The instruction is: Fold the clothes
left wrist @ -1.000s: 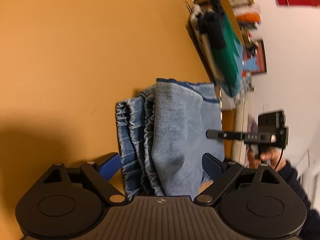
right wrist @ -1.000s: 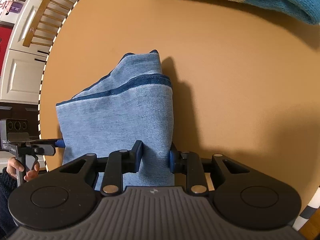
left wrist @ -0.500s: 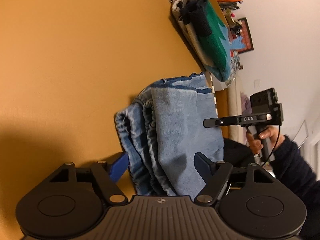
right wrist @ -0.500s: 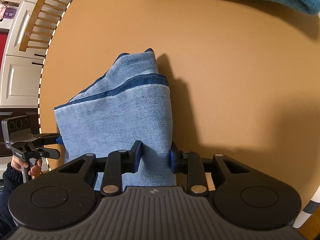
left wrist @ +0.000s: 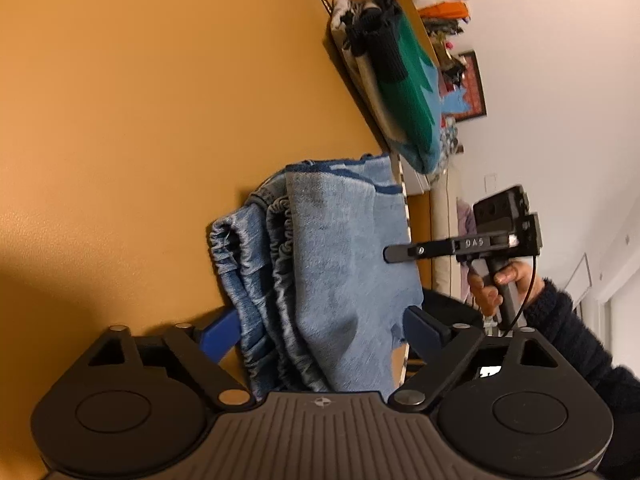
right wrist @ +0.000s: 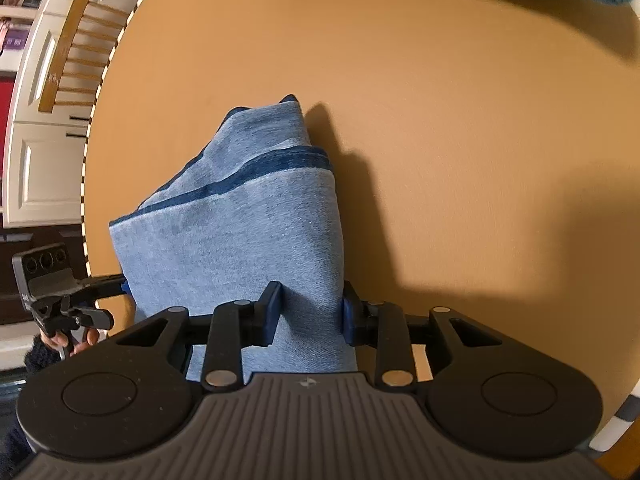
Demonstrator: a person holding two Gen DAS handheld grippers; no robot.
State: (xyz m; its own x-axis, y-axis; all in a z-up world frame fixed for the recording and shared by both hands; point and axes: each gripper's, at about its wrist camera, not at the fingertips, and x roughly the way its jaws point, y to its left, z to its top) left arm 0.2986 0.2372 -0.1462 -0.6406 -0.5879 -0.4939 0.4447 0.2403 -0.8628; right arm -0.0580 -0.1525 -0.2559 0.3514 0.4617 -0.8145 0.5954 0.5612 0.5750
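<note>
Lying folded mid-frame, the denim garment (right wrist: 240, 248) is being released: left gripper (left wrist: 320, 328) is spreading clear, right gripper (right wrist: 308, 312) is loosening its pinch.

One table (left wrist: 120, 120). One folded denim garment (left wrist: 332, 272) on it. One pile of knitwear (left wrist: 404, 92) at the table's far edge. Two grippers: left (left wrist: 320, 332), right (right wrist: 310, 312). One wooden chair (right wrist: 68, 52). One framed picture (left wrist: 474, 84) on the wall.

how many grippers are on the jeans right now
2: the left gripper straddles the folded jeans at the gathered end, jaws opening; the right gripper pinches the other end.
</note>
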